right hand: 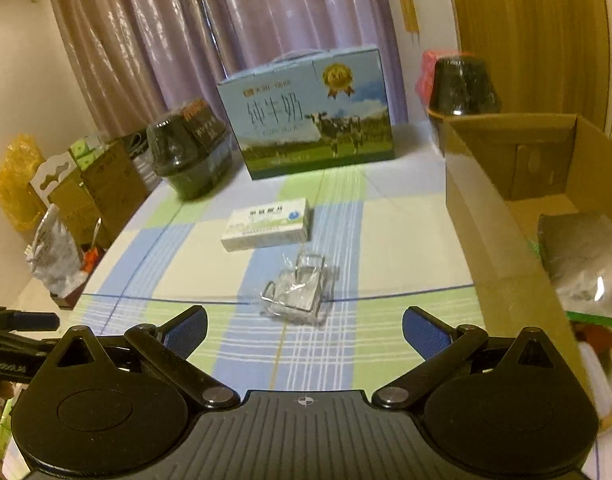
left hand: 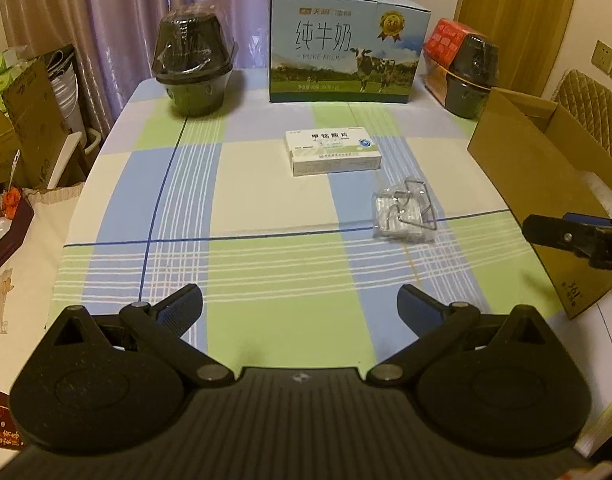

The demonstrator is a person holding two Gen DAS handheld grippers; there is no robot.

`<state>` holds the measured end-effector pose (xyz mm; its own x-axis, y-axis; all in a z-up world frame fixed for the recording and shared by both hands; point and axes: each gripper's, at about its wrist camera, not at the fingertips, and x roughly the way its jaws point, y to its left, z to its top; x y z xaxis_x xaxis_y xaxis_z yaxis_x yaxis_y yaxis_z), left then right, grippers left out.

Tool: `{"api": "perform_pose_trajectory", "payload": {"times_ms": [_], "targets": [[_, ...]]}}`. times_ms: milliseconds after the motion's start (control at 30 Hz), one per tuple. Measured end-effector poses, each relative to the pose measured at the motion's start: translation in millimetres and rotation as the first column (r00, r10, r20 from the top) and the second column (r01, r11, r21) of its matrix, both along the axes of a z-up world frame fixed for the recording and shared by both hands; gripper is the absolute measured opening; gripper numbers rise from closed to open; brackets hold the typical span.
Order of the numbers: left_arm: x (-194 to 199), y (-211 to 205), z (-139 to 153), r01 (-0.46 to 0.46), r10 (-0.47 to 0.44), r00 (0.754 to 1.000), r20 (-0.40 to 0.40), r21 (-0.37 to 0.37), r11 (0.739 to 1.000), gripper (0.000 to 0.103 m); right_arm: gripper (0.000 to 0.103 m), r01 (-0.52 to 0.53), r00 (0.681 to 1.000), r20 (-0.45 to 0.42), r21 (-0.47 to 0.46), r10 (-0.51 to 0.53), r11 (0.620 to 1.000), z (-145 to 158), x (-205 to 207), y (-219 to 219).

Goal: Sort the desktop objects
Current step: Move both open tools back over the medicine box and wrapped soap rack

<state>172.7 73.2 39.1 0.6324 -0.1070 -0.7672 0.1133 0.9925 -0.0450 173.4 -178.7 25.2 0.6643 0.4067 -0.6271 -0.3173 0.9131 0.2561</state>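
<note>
A white medicine box (left hand: 333, 151) (right hand: 268, 223) lies in the middle of the checked tablecloth (left hand: 266, 288). Nearer and to its right lies a clear plastic packet of metal clips (left hand: 402, 212) (right hand: 298, 290). My left gripper (left hand: 300, 308) is open above the cloth's near part, well short of both, nothing between its fingers. My right gripper (right hand: 304, 330) is open too, just in front of the packet and not touching it. The right gripper's finger (left hand: 566, 236) shows at the right edge of the left wrist view, beside the cardboard box.
An open cardboard box (left hand: 546, 196) (right hand: 514, 200) holding bagged items stands at the table's right. At the back stand a milk carton (left hand: 342, 46) (right hand: 306, 116) and two dark wrapped bowl stacks (left hand: 192, 64) (left hand: 472, 74). Boxes and clutter (left hand: 22, 120) crowd the left side.
</note>
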Motion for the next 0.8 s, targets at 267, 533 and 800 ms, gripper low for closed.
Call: {"api": "perform_pose_trajectory", "payload": {"times_ms": [267, 533, 800], "targets": [[5.9, 7.3, -4.3, -0.012, 0.011, 1.0, -0.012, -0.014, 1.0, 0.102, 0.101, -0.026, 1.0, -0.003, -0.041, 0.026, 0.999, -8.1, 11.4, 14.1], [12.2, 10.4, -8.8, -0.004, 0.004, 1.0, -0.008, 0.008, 1.0, 0.102, 0.101, -0.044, 0.999, -0.016, -0.058, 0.043, 0.997, -14.0, 20.0, 22.8], [24.6, 6.5, -17.1, 0.042, -0.045, 0.998, 0.033, 0.079, 0.996, 0.102, 0.101, -0.038, 0.999, -0.022, -0.057, 0.036, 0.998, -24.2, 39.5, 30.9]]}}
